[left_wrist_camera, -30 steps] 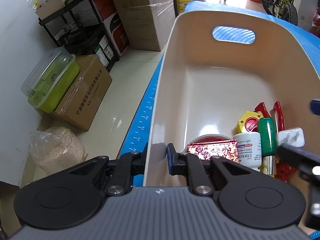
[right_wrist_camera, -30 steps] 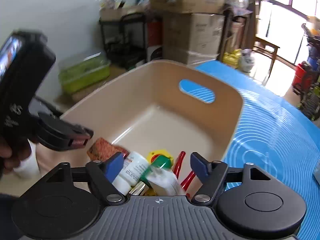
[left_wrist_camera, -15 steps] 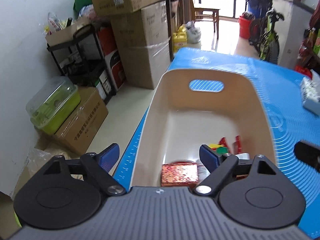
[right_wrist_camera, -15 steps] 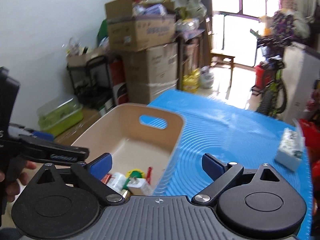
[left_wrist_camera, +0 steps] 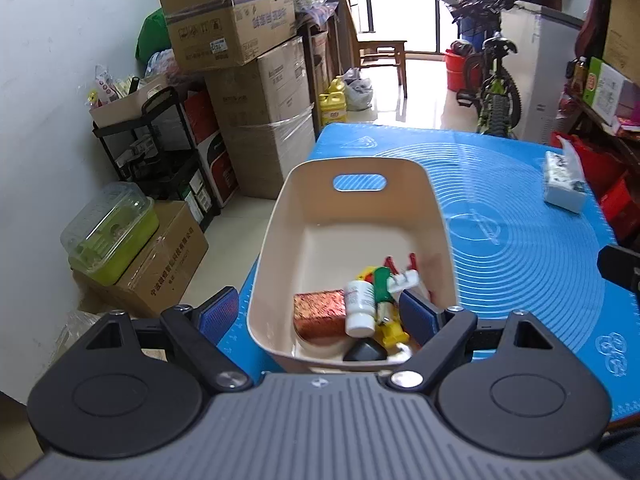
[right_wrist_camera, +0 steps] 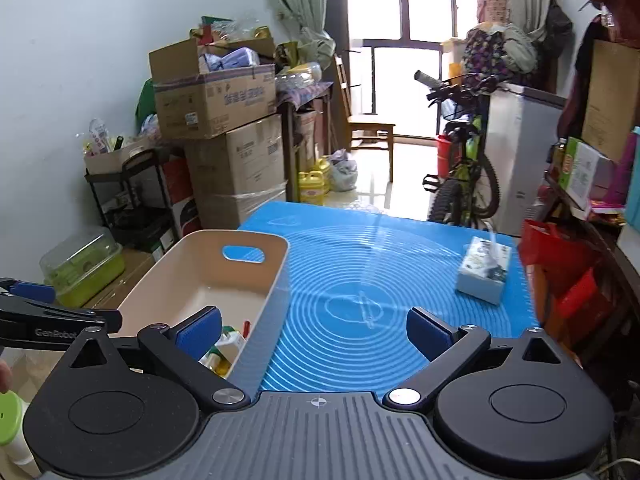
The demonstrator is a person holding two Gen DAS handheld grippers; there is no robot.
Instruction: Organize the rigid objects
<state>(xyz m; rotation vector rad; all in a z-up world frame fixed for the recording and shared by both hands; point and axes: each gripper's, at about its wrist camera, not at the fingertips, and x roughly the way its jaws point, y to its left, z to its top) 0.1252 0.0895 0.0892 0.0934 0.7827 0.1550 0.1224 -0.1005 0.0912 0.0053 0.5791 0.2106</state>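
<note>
Left black two-finger gripper (left_wrist_camera: 318,312): blue rubber pads (left_wrist_camera: 219,312), grey ribbed body, silver screws, round black discs. Right black two-finger gripper (right_wrist_camera: 314,330) identical; white "GenRobot" lettering on the left gripper's black arm.

Stacked cardboard boxes (right_wrist_camera: 236,152), bright window (right_wrist_camera: 404,28), bicycle (right_wrist_camera: 464,176)

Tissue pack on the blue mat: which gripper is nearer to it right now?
Right. The right gripper is open over the mat, the tissue pack ahead to its right. The left gripper is open above the beige bin, farther away.
</note>
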